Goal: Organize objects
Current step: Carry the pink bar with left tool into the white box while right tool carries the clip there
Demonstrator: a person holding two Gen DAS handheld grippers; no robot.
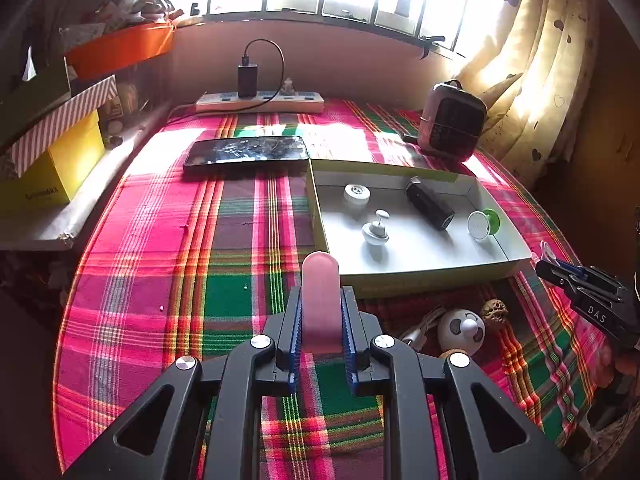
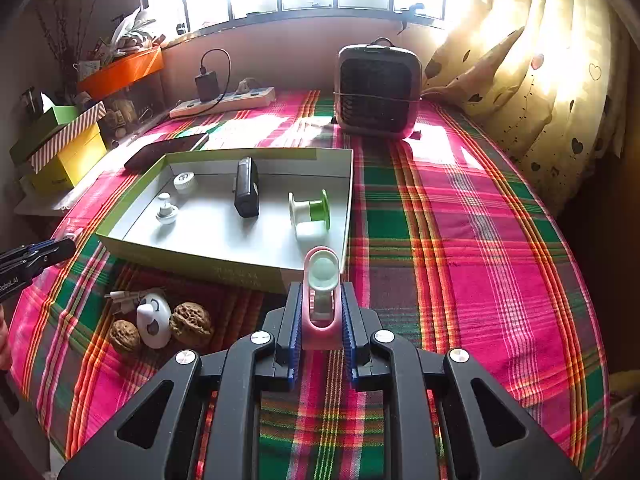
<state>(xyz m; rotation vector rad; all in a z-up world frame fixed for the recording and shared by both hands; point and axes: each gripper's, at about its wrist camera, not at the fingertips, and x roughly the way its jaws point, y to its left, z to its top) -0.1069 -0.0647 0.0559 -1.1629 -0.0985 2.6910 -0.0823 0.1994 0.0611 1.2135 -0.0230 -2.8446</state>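
My left gripper is shut on a pink rounded stick-like item, held just left of the front corner of the shallow box. My right gripper is shut on a pink holder with a pale green round piece, near the box's front right corner. The box holds a white cap, a white pump top, a black cylinder and a green-and-white spool. A white panda-face toy and two walnuts lie in front of the box.
A plaid cloth covers the table. A phone lies behind the box on the left, a power strip with charger at the back, a small fan heater at the back right. Stacked boxes stand at left; curtain at right.
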